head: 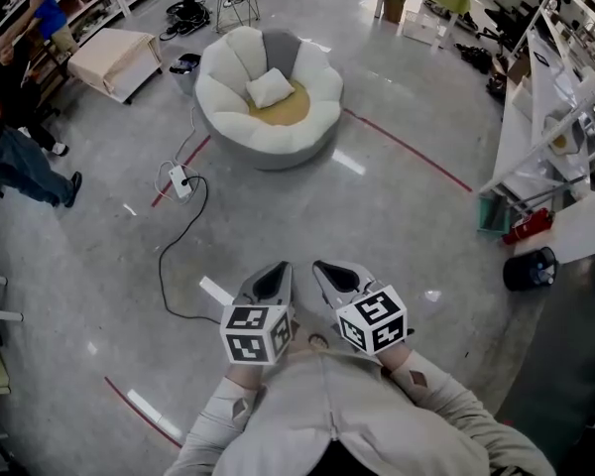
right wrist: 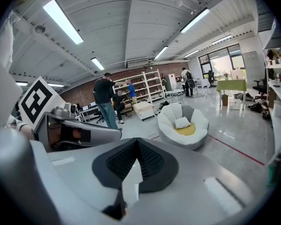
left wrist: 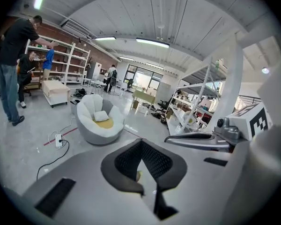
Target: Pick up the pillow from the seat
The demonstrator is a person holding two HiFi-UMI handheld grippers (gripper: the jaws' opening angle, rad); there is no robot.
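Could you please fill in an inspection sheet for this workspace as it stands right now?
Surface: grey polished floor marked with red tape lines.
Job's things: white pillow lying on the yellow seat of the round white chair, untouched.
Clutter: black bin beside the chair; red item and black container near the shelving.
Grippers: left gripper and right gripper both shut and empty, close to the person, far from the chair.
Cables: power strip with a black cable looping across the floor.
Surroundings: shelving at right; low white bench and bystanders at left.
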